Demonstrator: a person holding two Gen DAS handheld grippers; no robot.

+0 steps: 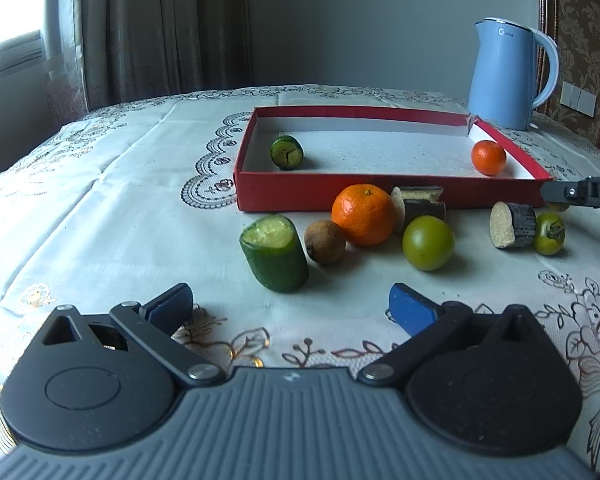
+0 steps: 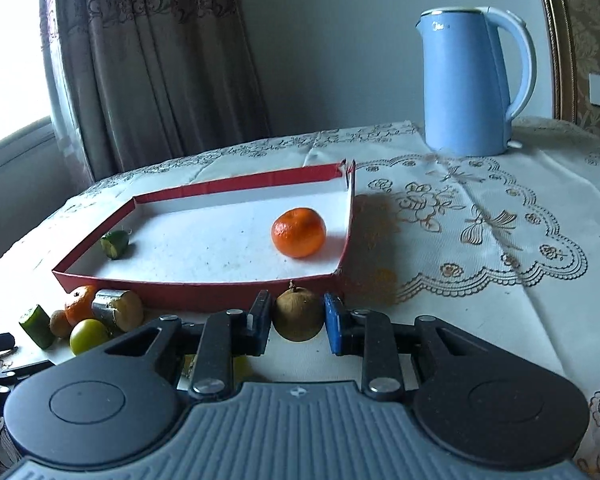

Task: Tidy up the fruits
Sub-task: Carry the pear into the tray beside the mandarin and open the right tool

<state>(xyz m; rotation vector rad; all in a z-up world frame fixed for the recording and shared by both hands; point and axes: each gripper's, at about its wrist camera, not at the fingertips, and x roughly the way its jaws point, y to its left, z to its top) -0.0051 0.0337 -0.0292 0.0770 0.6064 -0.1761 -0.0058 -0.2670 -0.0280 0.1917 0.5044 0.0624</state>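
Note:
A red tray (image 1: pixel 380 194) (image 2: pixel 196 290) with a white floor holds a small orange (image 1: pixel 488 157) (image 2: pixel 299 232) and a green cucumber piece (image 1: pixel 286 152) (image 2: pixel 115 244). In front of it lie a cut cucumber (image 1: pixel 275 253), a brown longan (image 1: pixel 324 241), a large orange (image 1: pixel 363 214), a green round fruit (image 1: pixel 428 242), dark-skinned cut pieces (image 1: pixel 420 204) (image 1: pixel 513 225) and a green persimmon (image 1: pixel 549 233). My left gripper (image 1: pixel 290 306) is open, short of the cucumber. My right gripper (image 2: pixel 297 320) is shut on a brown longan (image 2: pixel 298 316) by the tray's front wall.
A blue electric kettle (image 1: pixel 504 74) (image 2: pixel 470 82) stands behind the tray at the back right. The table has a white embroidered cloth (image 1: pixel 100 200). Curtains and a window are at the left. The right gripper's body (image 1: pixel 584 194) shows at the right edge of the left wrist view.

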